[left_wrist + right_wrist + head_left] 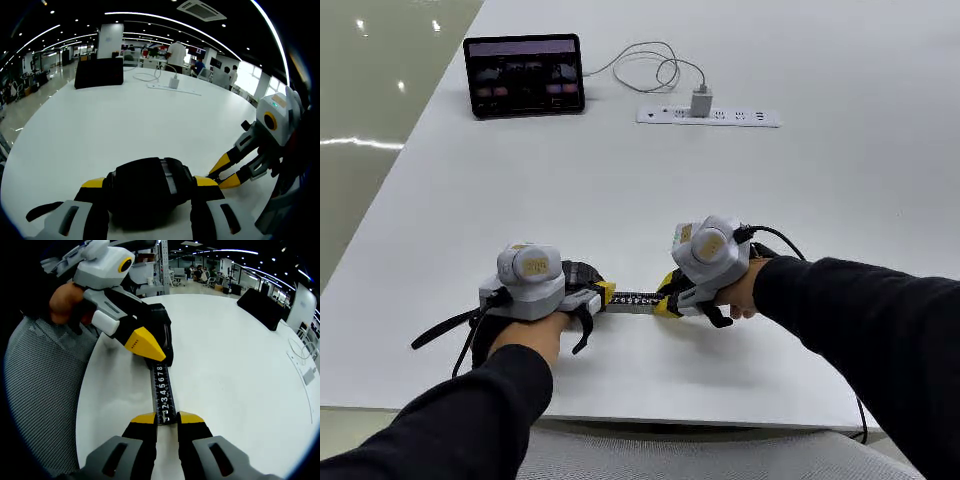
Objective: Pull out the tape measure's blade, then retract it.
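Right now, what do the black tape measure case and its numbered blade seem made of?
The black tape measure case looks like matte plastic or rubber: dull, with moulded ridges. The black numbered blade is probably thin coated metal: a flat strip with printed white digits.

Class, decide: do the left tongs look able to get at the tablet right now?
Probably not: the left tongs are clamped on the tape measure, and the tablet sits far across the table.
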The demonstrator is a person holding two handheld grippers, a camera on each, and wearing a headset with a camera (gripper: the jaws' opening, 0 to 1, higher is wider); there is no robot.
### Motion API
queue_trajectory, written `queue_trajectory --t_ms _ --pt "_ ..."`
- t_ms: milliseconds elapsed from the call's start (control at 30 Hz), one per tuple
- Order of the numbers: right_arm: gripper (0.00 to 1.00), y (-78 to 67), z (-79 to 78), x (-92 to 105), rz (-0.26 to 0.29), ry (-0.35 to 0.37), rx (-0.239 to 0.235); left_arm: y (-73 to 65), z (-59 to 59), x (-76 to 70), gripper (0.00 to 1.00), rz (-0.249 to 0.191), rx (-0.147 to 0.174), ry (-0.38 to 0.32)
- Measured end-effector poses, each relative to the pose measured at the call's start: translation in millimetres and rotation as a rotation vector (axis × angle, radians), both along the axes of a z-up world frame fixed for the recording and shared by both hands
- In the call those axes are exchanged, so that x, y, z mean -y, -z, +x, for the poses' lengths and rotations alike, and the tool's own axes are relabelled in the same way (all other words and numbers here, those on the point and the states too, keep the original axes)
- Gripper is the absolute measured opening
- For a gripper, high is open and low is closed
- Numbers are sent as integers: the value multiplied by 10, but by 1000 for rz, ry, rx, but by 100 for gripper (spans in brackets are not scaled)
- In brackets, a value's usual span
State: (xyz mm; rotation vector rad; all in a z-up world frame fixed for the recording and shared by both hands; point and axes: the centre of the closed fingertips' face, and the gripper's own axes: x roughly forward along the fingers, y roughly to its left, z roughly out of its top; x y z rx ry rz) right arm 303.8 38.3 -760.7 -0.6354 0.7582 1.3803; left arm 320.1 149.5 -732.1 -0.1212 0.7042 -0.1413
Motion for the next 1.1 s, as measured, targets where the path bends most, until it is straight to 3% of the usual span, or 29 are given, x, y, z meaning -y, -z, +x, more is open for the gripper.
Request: queue_trajectory --t_ms 633,800,1100 --pt "11 -13 -20 -90 22 -2 -4 3 5 -5 62 -2 -1 2" --pt "11 -18 -31 -93 26 2 -8 8 -2 -7 61 -5 -17 4" --pt "11 -17 -36 -160 42 8 -14 2 -1 -1 61 -6 -9 5"
